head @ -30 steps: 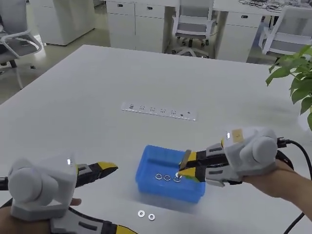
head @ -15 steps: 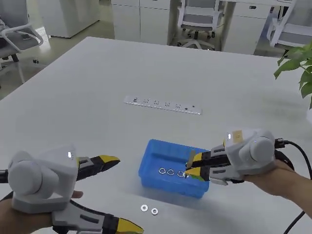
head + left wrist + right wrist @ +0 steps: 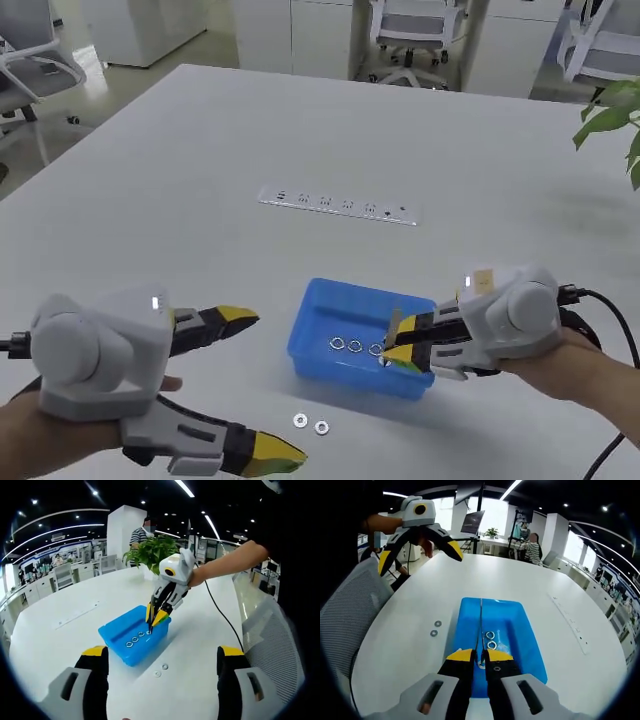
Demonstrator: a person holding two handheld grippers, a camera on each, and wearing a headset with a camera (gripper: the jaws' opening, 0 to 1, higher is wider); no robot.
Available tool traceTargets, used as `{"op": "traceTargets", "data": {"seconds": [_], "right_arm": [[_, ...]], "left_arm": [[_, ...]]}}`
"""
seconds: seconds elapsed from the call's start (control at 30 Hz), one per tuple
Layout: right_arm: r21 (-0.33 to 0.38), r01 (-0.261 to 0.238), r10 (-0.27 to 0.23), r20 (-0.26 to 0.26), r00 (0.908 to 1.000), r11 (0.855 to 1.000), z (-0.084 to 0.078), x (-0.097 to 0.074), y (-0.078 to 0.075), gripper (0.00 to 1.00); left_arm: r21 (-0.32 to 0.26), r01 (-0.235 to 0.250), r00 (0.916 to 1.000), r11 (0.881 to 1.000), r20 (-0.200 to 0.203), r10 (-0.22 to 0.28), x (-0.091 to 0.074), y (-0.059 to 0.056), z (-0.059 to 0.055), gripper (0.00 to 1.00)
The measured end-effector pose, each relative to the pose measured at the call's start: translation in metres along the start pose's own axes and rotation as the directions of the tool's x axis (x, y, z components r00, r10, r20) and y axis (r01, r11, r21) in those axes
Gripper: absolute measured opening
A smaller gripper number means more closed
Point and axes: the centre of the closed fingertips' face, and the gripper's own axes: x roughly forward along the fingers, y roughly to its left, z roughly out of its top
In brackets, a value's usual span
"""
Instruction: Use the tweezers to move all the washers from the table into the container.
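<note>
A blue container point(image 3: 312, 322) sits near the table's front with three washers point(image 3: 355, 346) inside. My right gripper point(image 3: 405, 345) is shut on thin metal tweezers point(image 3: 391, 333), whose tip points down into the container by the rightmost washer. Along the right gripper view the tweezers point(image 3: 481, 620) run over the container point(image 3: 520, 620) and its washers point(image 3: 490, 635). Two more washers point(image 3: 310, 424) lie on the table just in front of the container. My left gripper point(image 3: 265, 390) hovers open to the left, holding nothing; its own view faces the container point(image 3: 117, 630) and the loose washers point(image 3: 161, 670).
A white power strip point(image 3: 340, 207) lies flat on the table beyond the container. A cable point(image 3: 610, 320) trails from the right gripper. A potted plant point(image 3: 615, 110) stands at the right edge. Office chairs point(image 3: 415, 40) stand past the far edge.
The head camera has shifted slightly. My right gripper keeps the tweezers down in the container at the rightmost washer. The left gripper stays open, its lower jaw showing more.
</note>
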Motion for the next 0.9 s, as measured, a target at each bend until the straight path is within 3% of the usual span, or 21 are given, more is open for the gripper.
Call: {"op": "traceTargets", "data": {"seconds": [0.23, 0.6, 0.9], "right_arm": [[0.004, -0.005, 0.005, -0.006, 1.0, 1.0, -0.004, 0.001, 0.001, 0.1], [0.008, -0.003, 0.004, -0.01, 0.9999, 1.0, -0.008, 0.001, 0.001, 0.1], [0.007, -0.003, 0.003, -0.004, 1.0, 1.0, -0.009, -0.001, 0.001, 0.1]], "left_arm": [[0.025, 0.024, 0.9997, 0.999, 0.006, -0.024, 0.009, -0.002, 0.012, 0.83], [0.086, 0.072, 0.9972, 0.994, 0.011, -0.074, 0.03, 0.008, 0.028, 0.66], [0.141, 0.113, 0.9929, 0.983, 0.021, -0.118, 0.059, 0.011, 0.049, 0.44]]}}
